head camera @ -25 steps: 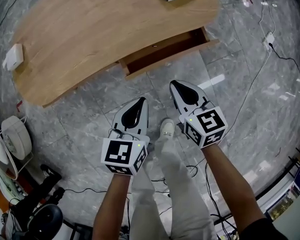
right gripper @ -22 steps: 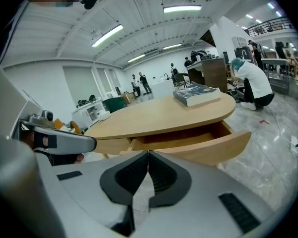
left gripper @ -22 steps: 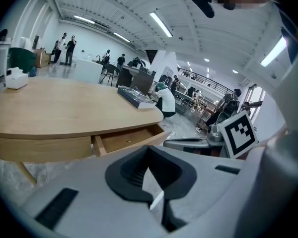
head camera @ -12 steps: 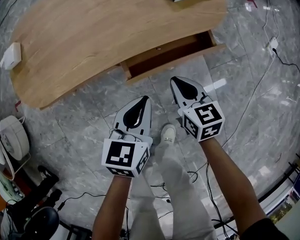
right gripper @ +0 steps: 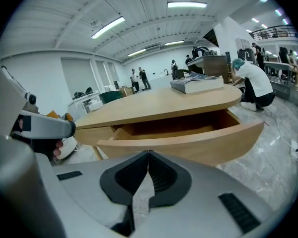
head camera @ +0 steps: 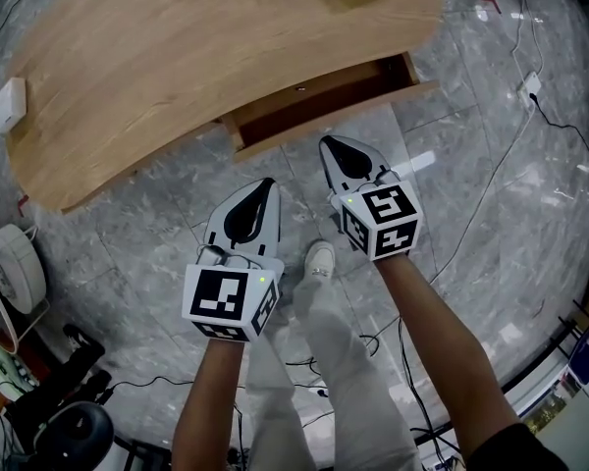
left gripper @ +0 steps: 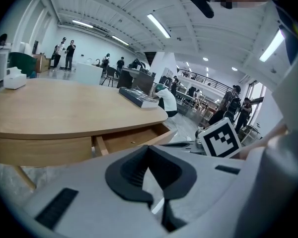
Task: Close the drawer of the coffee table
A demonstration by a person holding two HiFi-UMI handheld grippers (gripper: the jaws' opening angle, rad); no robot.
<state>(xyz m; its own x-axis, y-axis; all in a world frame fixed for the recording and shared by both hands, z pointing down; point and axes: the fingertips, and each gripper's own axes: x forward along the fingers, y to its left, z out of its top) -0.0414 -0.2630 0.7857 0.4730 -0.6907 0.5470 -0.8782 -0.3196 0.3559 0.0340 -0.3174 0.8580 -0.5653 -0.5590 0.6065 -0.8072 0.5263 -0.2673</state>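
Drawer (head camera: pixel 319 106) open, upper centre; right gripper (head camera: pixel 330 147) just below its front, fingers pressed together, likely for pushing; left gripper (head camera: pixel 265 186) likewise, lower.

Head view looks down; gripper views (low, level) share drawer (right gripper: pixel 179 142).

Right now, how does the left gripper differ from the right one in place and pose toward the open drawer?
The right gripper has its tip close to the drawer front; the left gripper hangs farther back, over the floor. The right gripper faces the drawer squarely; the left gripper views it at an angle. Both have jaws shut on nothing. Neither seems to touch the drawer.
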